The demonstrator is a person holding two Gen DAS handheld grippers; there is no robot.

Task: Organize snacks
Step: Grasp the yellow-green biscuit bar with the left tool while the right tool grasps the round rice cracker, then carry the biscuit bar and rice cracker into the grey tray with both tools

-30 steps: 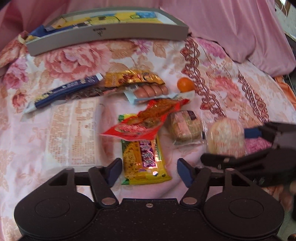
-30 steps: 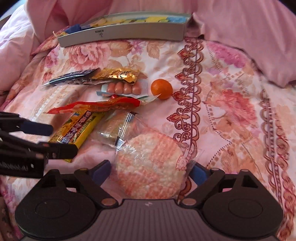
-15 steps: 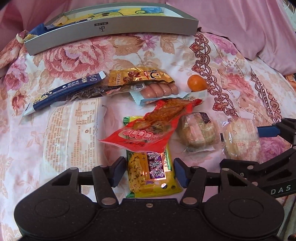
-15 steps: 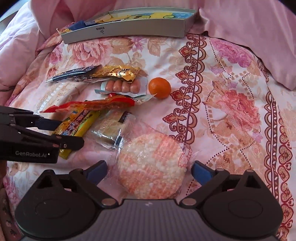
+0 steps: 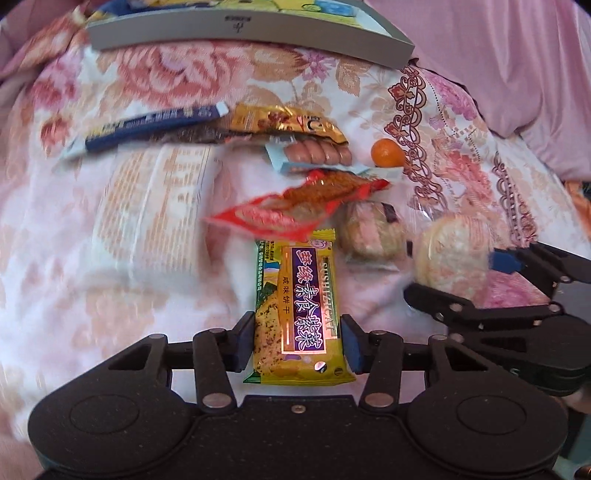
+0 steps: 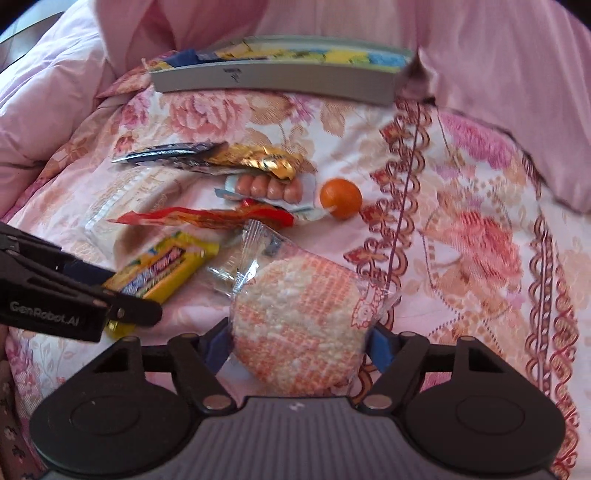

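A yellow biscuit pack [image 5: 299, 295] with a purple label lies lengthwise between the pads of my left gripper [image 5: 298, 345]. The jaws are closing, and both blue pads touch its long sides. In the right wrist view the same pack [image 6: 166, 266] shows at the left, under the left gripper's fingers [image 6: 129, 310]. A round rice cracker [image 6: 295, 321] in a clear wrapper sits between the jaws of my right gripper [image 6: 299, 350]. These jaws are closing too, with both pads against the wrapper's edges. The left wrist view has the cracker [image 5: 450, 254] at the right.
On the floral quilt lie a red packet [image 5: 295, 210], a sausage pack [image 5: 317, 153], a small orange [image 5: 386, 153], a gold packet [image 5: 288, 122], a blue stick pack [image 5: 147, 129], a small wrapped cake [image 5: 369, 232] and a flat white pack [image 5: 155, 206]. A grey box [image 5: 240, 31] stands behind.
Both grippers' jaws have narrowed onto their packs. The left gripper has slid further along the yellow pack, and the right gripper's pads have closed in to the cracker's wrapper.
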